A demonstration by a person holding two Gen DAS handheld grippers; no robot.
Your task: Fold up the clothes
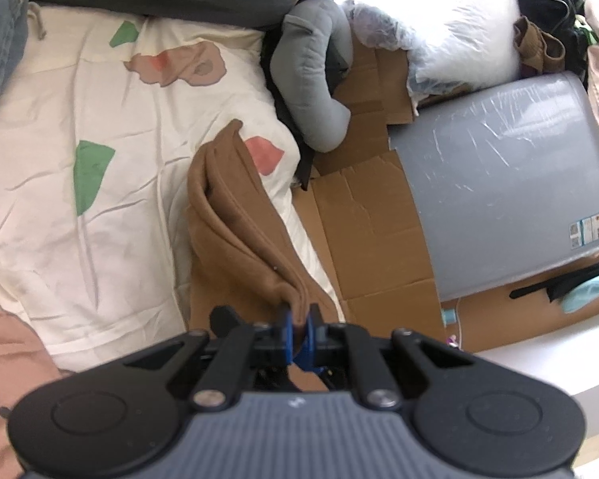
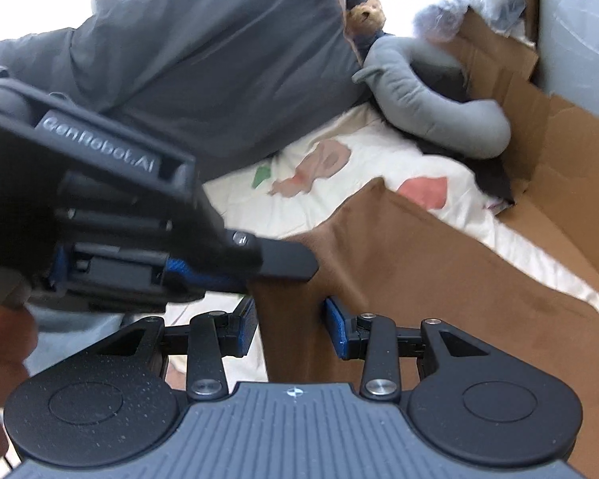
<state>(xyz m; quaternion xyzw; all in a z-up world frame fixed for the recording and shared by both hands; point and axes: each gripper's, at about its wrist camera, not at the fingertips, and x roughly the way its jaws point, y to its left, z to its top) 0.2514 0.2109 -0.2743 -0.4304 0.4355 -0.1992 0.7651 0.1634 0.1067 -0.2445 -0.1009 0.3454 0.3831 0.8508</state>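
The left tongs [image 1: 299, 321] point downward over the right edge of the bed [image 1: 60, 207], their blue pads pressed nearly together on a bunched fold of the brown garment [image 1: 235, 215]. In the right wrist view the left tongs [image 2: 259, 269] cross the frame from the left, blurred and close, with their tip pinching the cloth's upper edge; part of a hand [image 2: 0, 343] shows at the left border.

The right tongs [image 2: 291, 325] tilt down beneath them, jaws standing partly apart, with a hanging strip of the brown garment [image 2: 399, 263] between the two blue pads. The strip fills most of the gap and seems to touch both pads, but I cannot tell whether they actually press it.

There is one brown garment; it lies partly on the bed by its right edge, folded in long ridges, and rises to the left tongs. One pale bedsheet with green, pink and brown patches covers the bed.

Around it: one dark grey duvet [image 2: 203, 64] heaped at the far end, one grey plush cushion [image 1: 315, 80] curved between the bed and flattened cardboard [image 1: 363, 223], one small brown teddy [image 2: 367, 12], one grey film-wrapped cabinet [image 1: 507, 183], a white stuffed bag [image 1: 451, 20], and blue jeans [image 1: 0, 32] at the far left. The left tongs block much of the right camera's view of the bed.
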